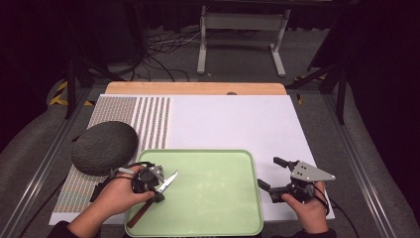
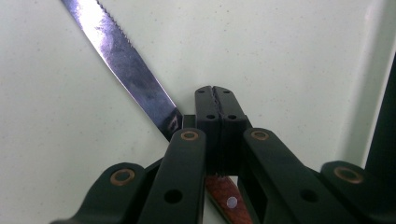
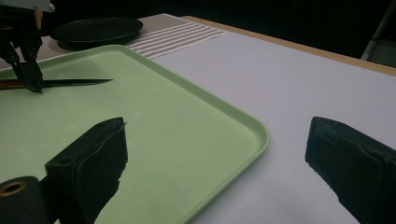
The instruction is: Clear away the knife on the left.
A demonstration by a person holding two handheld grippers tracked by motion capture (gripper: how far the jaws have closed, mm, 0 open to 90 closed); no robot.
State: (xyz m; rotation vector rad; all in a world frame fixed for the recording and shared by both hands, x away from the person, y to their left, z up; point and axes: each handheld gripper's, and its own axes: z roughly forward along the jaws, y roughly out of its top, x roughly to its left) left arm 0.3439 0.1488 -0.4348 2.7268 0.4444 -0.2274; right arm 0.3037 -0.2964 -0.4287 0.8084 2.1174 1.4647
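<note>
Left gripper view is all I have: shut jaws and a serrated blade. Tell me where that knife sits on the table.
Observer: The knife is over the left part of a green tray, clamped in the left gripper.
Operator: Report the right gripper.
Observer: The right gripper has its jaws wide apart with nothing between them, at the tray's right edge over the white board.
Operator: Name anything beside the tray.
Observer: A dark round plate lies left of the tray on a striped mat.
</note>
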